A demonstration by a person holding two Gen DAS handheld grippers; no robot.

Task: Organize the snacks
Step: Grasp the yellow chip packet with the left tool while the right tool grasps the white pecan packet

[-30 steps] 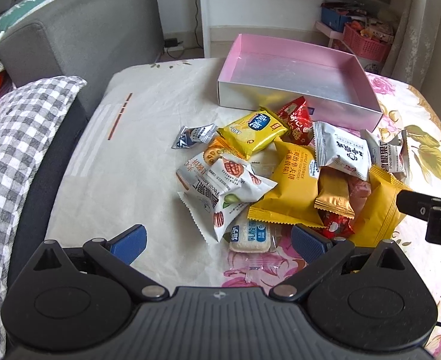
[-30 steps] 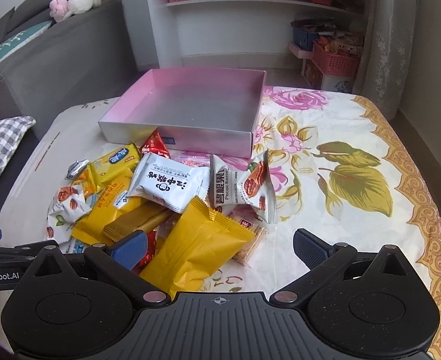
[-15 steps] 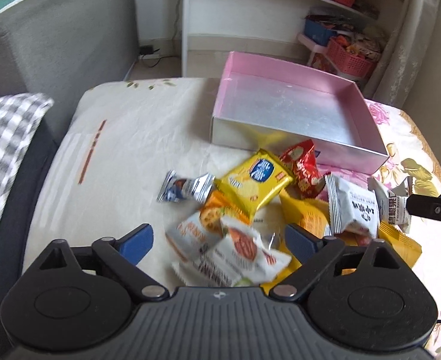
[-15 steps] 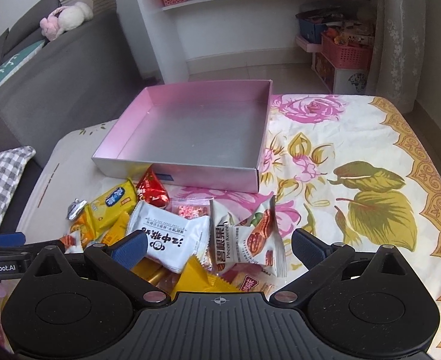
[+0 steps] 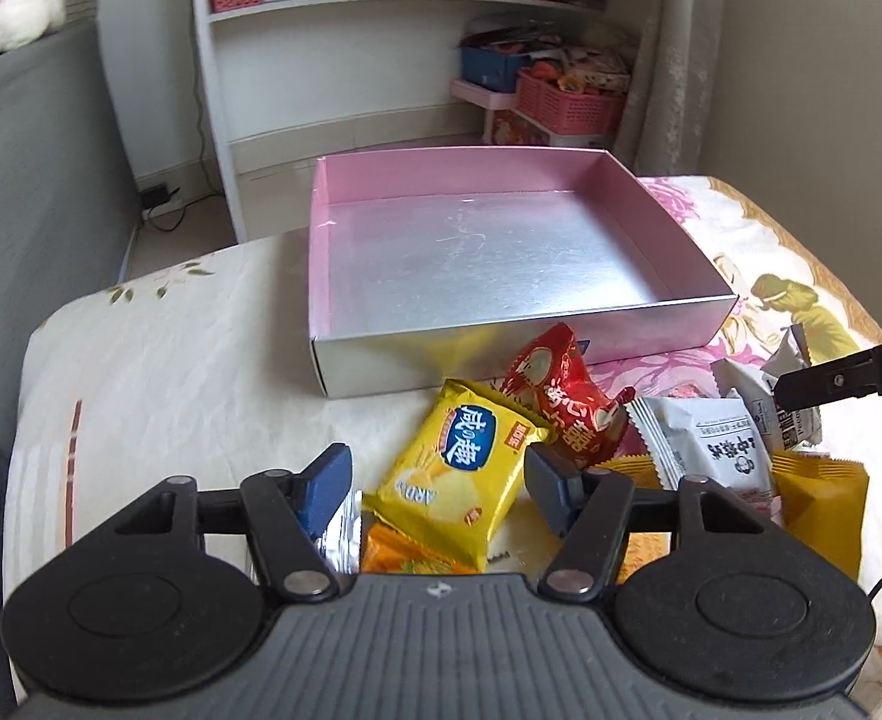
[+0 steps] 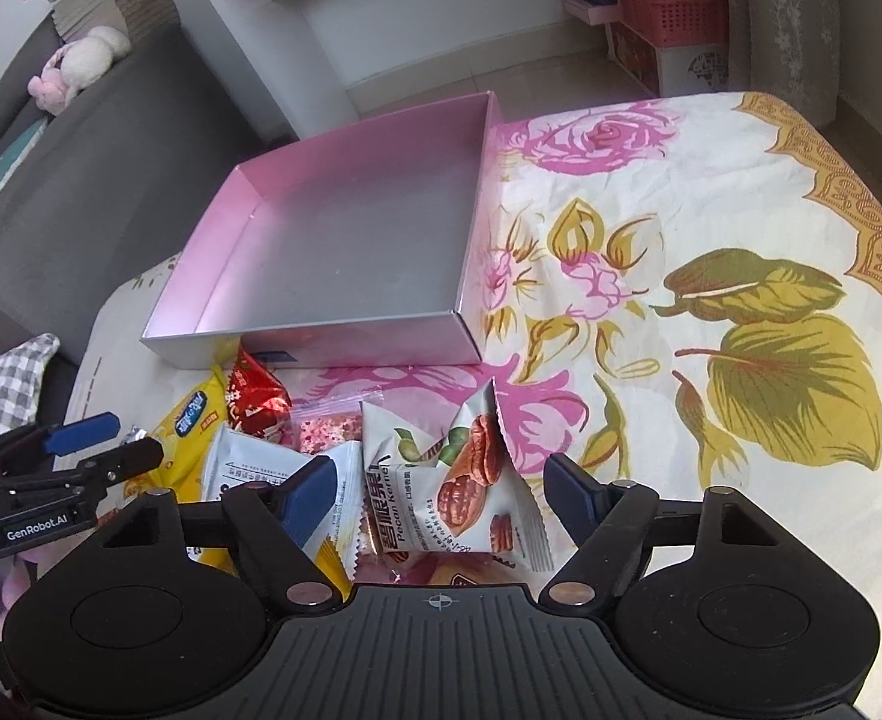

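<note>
The pink box [image 5: 501, 276] sits at 12 o'clock on the floral tabletop [image 6: 711, 192], nothing inside. Snack packets lie loose at its near wall. The left gripper [image 5: 438, 480] is closing around the yellow cracker packet [image 5: 459, 474], the right gripper [image 6: 441, 495] around the pecan packet [image 6: 441, 480]; neither is clamped yet.

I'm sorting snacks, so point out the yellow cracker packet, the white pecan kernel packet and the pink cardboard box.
Yellow cracker packet [image 5: 462, 480], left wrist view, front face.
White pecan kernel packet [image 6: 447, 492], right wrist view, printed front.
Pink cardboard box [image 5: 489, 264], left wrist view, silver floor.
</note>
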